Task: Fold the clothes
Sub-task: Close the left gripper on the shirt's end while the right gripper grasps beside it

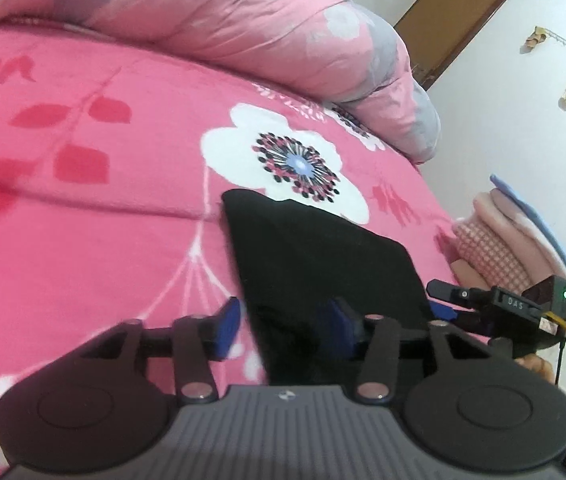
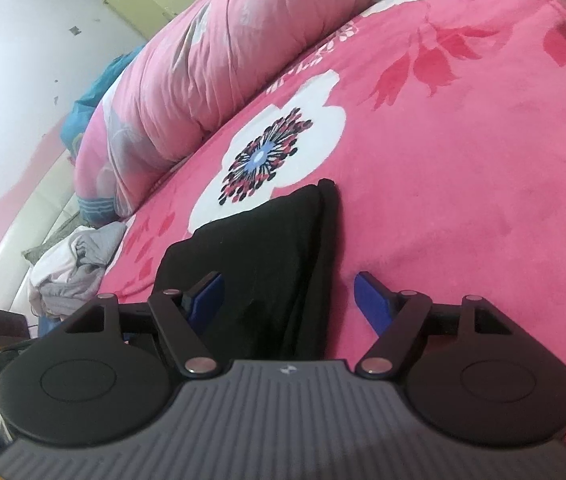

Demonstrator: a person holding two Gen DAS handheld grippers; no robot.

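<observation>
A folded black garment [image 1: 303, 248] lies on the pink flowered bedspread [image 1: 83, 240]. In the left wrist view my left gripper [image 1: 285, 326] straddles its near corner. The blue pads stand on either side of the cloth, and a strip of pink shows beside the left pad. At the garment's right edge is my right gripper [image 1: 445, 302]. In the right wrist view the black garment [image 2: 275, 240] runs between the fingers of the right gripper [image 2: 287, 302]. The right pad [image 2: 371, 304] stands clear of the cloth, and the jaws are wide.
A rolled pink quilt [image 1: 283, 32] lies along the far side of the bed. A stack of folded clothes [image 1: 499, 248] sits at the bed's right edge. A heap of unfolded laundry [image 2: 79, 264] lies at the other end, beside a small dark box [image 2: 1, 328].
</observation>
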